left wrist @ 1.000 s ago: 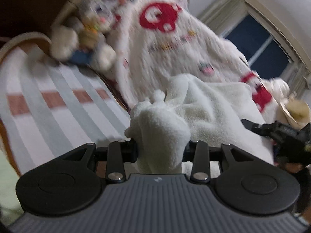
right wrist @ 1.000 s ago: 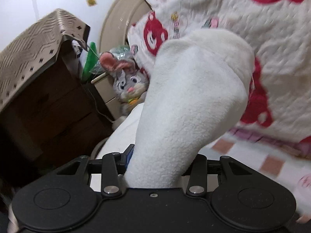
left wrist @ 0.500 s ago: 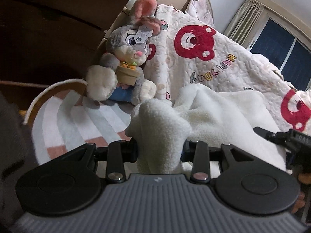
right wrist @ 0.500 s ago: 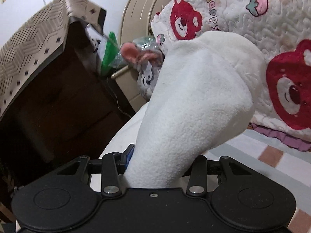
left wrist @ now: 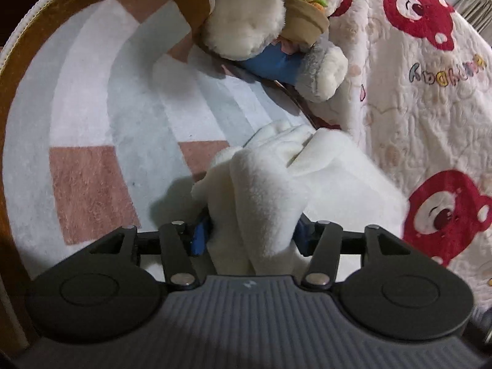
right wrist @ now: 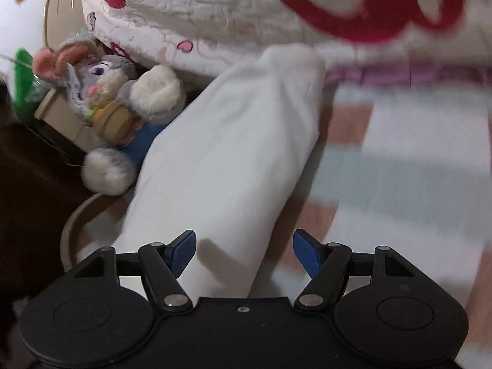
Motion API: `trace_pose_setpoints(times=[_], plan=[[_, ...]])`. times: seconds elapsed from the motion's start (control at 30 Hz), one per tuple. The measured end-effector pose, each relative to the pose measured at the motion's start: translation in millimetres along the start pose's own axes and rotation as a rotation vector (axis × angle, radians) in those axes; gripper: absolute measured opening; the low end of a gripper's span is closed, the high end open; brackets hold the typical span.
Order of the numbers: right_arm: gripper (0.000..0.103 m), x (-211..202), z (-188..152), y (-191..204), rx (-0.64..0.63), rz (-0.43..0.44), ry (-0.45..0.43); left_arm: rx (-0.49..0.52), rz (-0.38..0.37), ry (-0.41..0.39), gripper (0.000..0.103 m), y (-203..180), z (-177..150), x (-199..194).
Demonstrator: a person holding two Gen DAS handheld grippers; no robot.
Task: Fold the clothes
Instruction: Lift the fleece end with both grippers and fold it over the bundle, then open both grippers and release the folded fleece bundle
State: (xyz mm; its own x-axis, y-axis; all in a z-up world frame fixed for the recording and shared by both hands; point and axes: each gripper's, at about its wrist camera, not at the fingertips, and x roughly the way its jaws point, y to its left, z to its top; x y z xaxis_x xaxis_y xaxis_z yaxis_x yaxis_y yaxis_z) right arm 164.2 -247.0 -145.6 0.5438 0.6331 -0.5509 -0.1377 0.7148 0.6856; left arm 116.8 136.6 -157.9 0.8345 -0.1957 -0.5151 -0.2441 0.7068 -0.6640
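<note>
A white fleece garment lies bunched on the striped bedsheet. My left gripper is shut on its near end, with the fabric filling the space between the blue pads. In the right wrist view the same garment stretches away from me as a long flat strip on the sheet. My right gripper stands open over its near end, blue pads apart, with a gap on the right side.
A grey plush rabbit sits at the head of the bed beside the garment. A white quilt with red bears is heaped along the far side. The bed's brown curved edge borders the sheet.
Both grippers have dropped toward the bed, and the garment now lies on the sheet. The right gripper, earlier shut on the raised fabric, has opened. The left keeps its hold.
</note>
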Motion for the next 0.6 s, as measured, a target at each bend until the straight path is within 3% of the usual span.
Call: trace_pose_setpoints(times=[0.3,0.4,0.47,0.5,0.57,0.6], plan=[[0.076,-11,-74,55,-0.397,0.011,0.073,-0.088,-0.018,0.020,0.068,20,-4,8],[0.076,-5,-99,75,-0.568,-0.071,0.063,-0.083,-0.029,0.016,0.068,22,-4,8],[0.076,4,-110,80,-0.585,-0.126,0.035,-0.056,-0.019,-0.005,0.062,19,-4,5],[0.076,10,-112,80,-0.574,-0.150,0.014,-0.025,-0.012,-0.030,0.047,15,-4,3],[0.073,14,-111,76,-0.515,-0.177,-0.025,0.082,0.021,-0.071,0.042,0,-5,-2],[0.066,16,-111,73,-0.482,-0.189,-0.044,0.147,0.048,-0.083,0.041,-9,-7,-3]])
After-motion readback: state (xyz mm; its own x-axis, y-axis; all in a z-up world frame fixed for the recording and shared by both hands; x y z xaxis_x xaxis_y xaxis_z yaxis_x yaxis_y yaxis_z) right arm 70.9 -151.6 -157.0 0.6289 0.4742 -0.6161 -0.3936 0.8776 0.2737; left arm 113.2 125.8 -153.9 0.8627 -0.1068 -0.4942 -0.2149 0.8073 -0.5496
